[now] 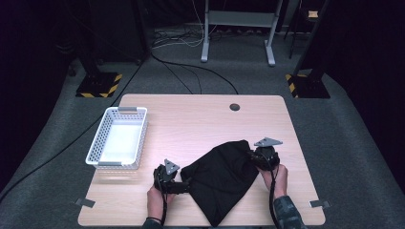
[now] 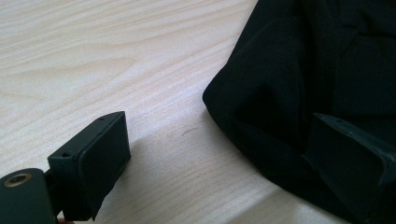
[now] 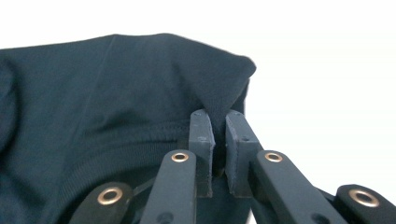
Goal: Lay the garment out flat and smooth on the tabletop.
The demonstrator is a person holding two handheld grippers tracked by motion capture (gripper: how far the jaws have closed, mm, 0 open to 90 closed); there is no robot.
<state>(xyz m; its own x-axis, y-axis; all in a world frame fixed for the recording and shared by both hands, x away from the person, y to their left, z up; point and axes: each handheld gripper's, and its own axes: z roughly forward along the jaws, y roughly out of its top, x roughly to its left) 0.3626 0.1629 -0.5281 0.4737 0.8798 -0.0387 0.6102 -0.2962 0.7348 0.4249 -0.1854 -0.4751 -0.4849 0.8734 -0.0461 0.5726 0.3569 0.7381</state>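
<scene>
A black cloth (image 1: 222, 179) lies crumpled on the near half of the wooden table (image 1: 191, 119). My right gripper (image 1: 252, 156) is at the cloth's far right corner. In the right gripper view its jaws (image 3: 217, 122) stand close together with a fold of the black cloth (image 3: 116, 93) pinched between the pads. My left gripper (image 1: 187, 183) is at the cloth's left edge, held low over the table. In the left gripper view it (image 2: 224, 163) is open wide, with the cloth's rounded edge (image 2: 289, 93) lying by the right-hand jaw and bare wood by the other.
A white perforated basket (image 1: 98, 143) stands empty at the table's left side. A round cable hole (image 1: 234, 107) sits near the far edge. Beyond the table are grey carpet, loose cables and metal stand legs (image 1: 205, 43).
</scene>
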